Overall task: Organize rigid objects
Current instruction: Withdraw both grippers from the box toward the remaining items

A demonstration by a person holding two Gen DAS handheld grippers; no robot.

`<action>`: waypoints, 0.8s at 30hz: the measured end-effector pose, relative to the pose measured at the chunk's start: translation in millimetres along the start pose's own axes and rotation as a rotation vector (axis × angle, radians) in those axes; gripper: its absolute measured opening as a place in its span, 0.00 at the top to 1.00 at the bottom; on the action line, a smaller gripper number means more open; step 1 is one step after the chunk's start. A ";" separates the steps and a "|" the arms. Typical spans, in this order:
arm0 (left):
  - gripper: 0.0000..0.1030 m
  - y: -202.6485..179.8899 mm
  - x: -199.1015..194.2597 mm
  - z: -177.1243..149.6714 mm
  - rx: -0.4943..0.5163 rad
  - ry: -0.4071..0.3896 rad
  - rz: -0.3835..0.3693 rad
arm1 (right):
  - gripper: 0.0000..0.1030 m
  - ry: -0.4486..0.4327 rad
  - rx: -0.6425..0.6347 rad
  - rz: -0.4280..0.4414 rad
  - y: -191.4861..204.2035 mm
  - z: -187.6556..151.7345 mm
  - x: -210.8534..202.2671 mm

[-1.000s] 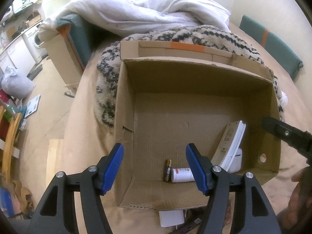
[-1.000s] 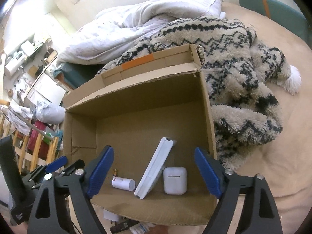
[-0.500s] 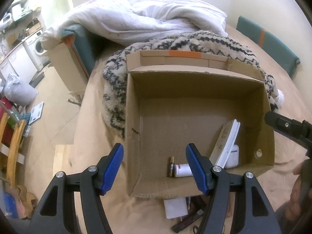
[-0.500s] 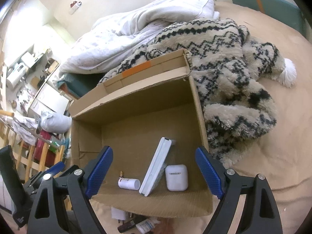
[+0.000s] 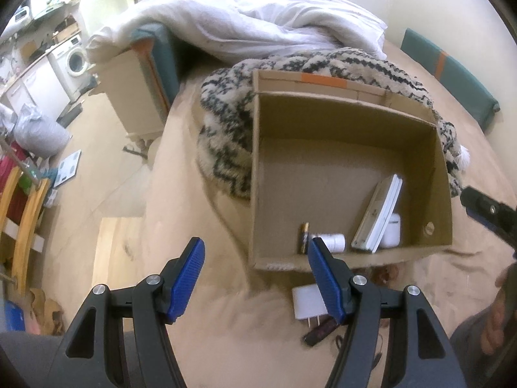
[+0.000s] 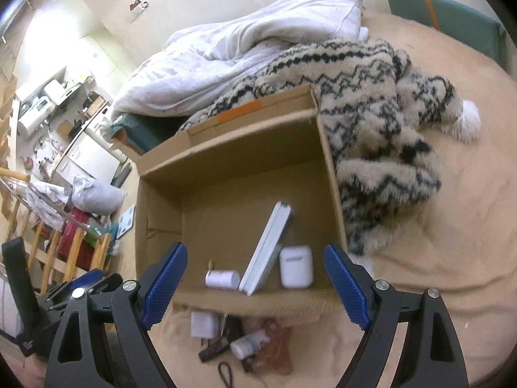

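On the tan bedcover (image 5: 200, 200) sits an open cardboard box (image 5: 255, 168), the landmark for everything else. Against the box's near wall lie 4 things: a battery (image 5: 304, 237), a small white bottle (image 5: 331, 242) on its side just beside it, a flat white remote (image 5: 378, 213) tilted on edge, and a white earbud case (image 6: 295, 266) touching the remote's far side. Just outside the box's near wall, on the bedcover, lies a loose cluster: a white charger plug (image 5: 307, 304), a dark narrow object (image 5: 321, 331), a second small white bottle (image 6: 250, 342) and a black cord loop (image 6: 226, 371); the rest is blurred. Behind the box lie a patterned fleece blanket (image 6: 381, 123) and a white duvet (image 5: 252, 22). The left gripper (image 5: 255, 278) hangs released above the box's near left corner, grasping nothing. The right gripper (image 6: 255, 286) hovers over the near wall, its jaws spread wide and empty.
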State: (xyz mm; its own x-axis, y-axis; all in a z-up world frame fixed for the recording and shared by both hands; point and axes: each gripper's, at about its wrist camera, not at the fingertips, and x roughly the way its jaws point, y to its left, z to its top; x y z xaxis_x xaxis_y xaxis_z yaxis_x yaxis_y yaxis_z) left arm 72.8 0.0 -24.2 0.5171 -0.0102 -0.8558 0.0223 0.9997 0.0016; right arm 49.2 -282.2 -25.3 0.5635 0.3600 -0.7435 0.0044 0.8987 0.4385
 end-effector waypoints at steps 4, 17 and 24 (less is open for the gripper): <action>0.38 5.8 -2.5 -10.0 -0.026 0.008 -0.005 | 0.11 0.034 -0.020 0.006 5.5 -17.1 -2.2; 0.38 11.8 -0.2 -17.7 -0.066 0.016 0.006 | 0.11 0.098 0.001 -0.009 4.6 -48.1 -2.9; 0.38 19.4 6.1 -18.2 -0.103 0.032 0.018 | 0.11 0.131 0.037 0.006 -0.7 -51.1 5.1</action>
State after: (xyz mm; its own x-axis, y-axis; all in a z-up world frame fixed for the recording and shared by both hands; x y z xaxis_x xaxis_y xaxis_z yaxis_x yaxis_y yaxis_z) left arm 60.9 19.7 -38.8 0.4892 0.0068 -0.8722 -0.0757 0.9965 -0.0347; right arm 9.9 -268.2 -55.2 0.4512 0.3968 -0.7993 0.0331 0.8876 0.4593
